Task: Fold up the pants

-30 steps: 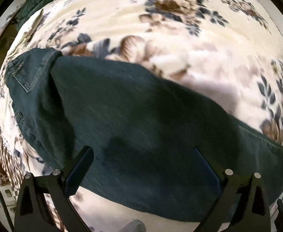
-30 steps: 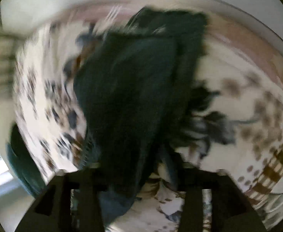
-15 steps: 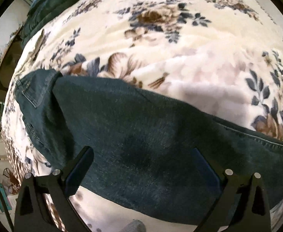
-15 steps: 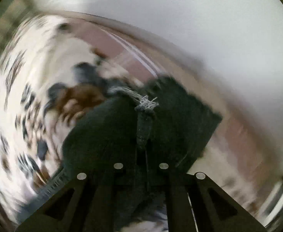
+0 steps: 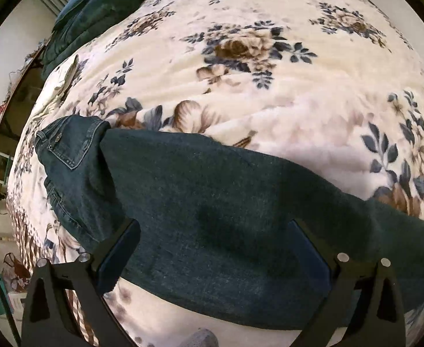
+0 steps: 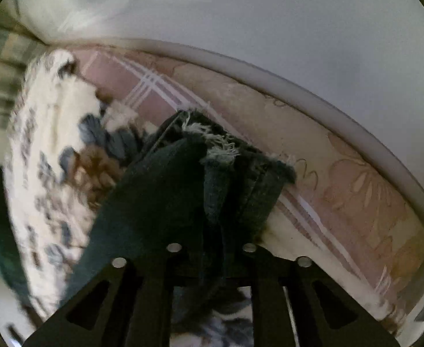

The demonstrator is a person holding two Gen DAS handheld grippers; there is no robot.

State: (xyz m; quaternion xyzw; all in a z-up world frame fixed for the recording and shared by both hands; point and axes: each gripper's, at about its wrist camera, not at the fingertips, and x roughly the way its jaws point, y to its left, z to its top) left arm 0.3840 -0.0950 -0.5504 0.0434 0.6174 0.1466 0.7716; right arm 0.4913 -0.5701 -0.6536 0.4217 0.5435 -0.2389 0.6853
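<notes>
Pants [image 5: 212,211] lie across blanket [image 5: 269,86] on bed, waistband end left; frayed hem [image 6: 220,147] lifted near wall-side mattress [image 6: 342,190], between right gripper [image 6: 212,248] jaws.

On my left feed I see a cream blanket [image 5: 313,92] printed with brown roses and dark blue leaves, spread over the bed and filling most of the view. At its far left corner lies a dark green cushion [image 5: 96,11], bunched against the blanket's edge. Beyond that, on the left, I can make out a pale wall and some small clutter, too tiny to name. On my right feed, the same blanket shows blurred at left; beside it runs a pink mattress [image 6: 342,190] with pale stripes and a leaf pattern, set against a plain white wall [image 6: 269,23].
</notes>
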